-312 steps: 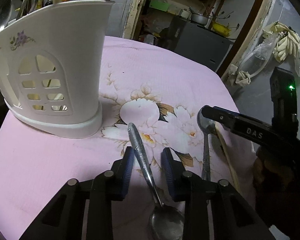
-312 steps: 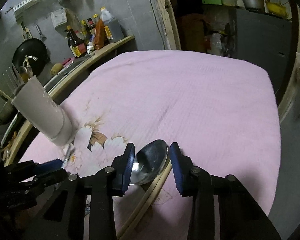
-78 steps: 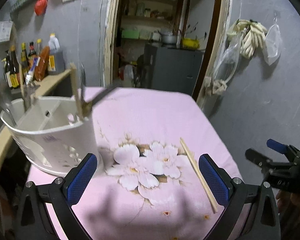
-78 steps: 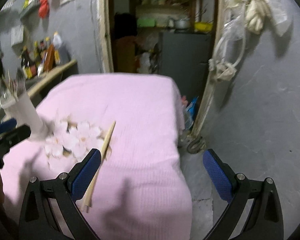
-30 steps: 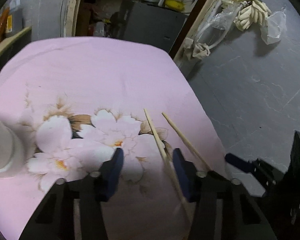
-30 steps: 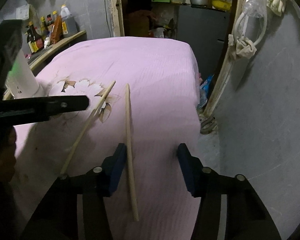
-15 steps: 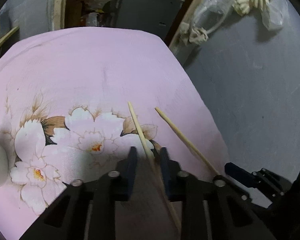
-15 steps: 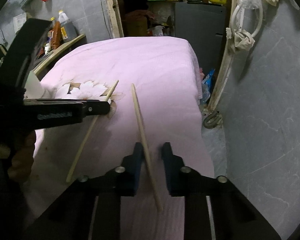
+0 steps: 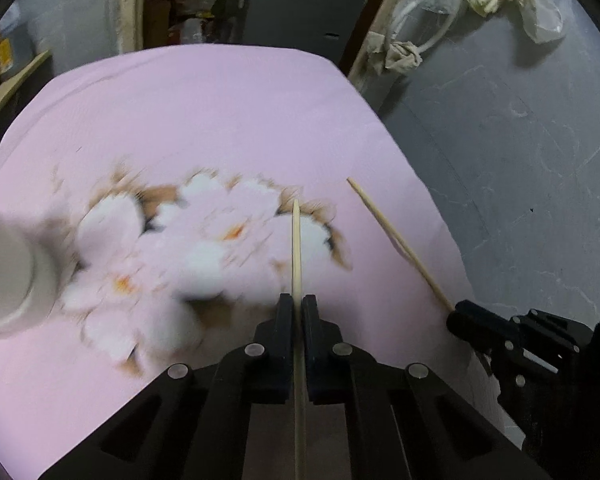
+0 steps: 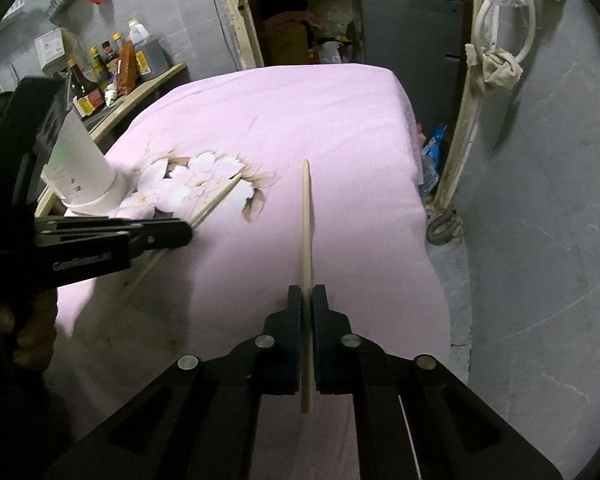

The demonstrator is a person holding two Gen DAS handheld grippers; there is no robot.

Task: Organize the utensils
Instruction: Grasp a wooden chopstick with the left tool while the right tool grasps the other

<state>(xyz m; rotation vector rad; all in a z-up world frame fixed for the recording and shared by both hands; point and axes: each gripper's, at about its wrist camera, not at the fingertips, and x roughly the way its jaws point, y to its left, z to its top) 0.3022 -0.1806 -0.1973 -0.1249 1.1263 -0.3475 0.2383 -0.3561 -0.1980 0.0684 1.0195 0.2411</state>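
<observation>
My left gripper point(image 9: 297, 305) is shut on a wooden chopstick point(image 9: 296, 248) that points forward over the flower print of the pink cloth. My right gripper point(image 10: 307, 295) is shut on a second chopstick point(image 10: 307, 216), held above the cloth's right part. Each gripper shows in the other view: the right one point(image 9: 458, 312) with its chopstick point(image 9: 396, 240), the left one point(image 10: 182, 233) with its chopstick point(image 10: 216, 200). The white utensil holder point(image 10: 80, 160) stands at the left; it also shows blurred in the left wrist view point(image 9: 8, 276).
The pink tablecloth point(image 10: 320, 112) covers the table; its right edge drops to a grey floor point(image 10: 540, 220). Sauce bottles point(image 10: 112, 68) stand on a wooden ledge at the back left. A dark cabinet point(image 10: 412, 40) stands behind the table.
Both grippers have closed fully on their chopsticks, which now sit clamped between the jaws. The left view has swung so its chopstick points straight ahead and the holder appears at the left.
</observation>
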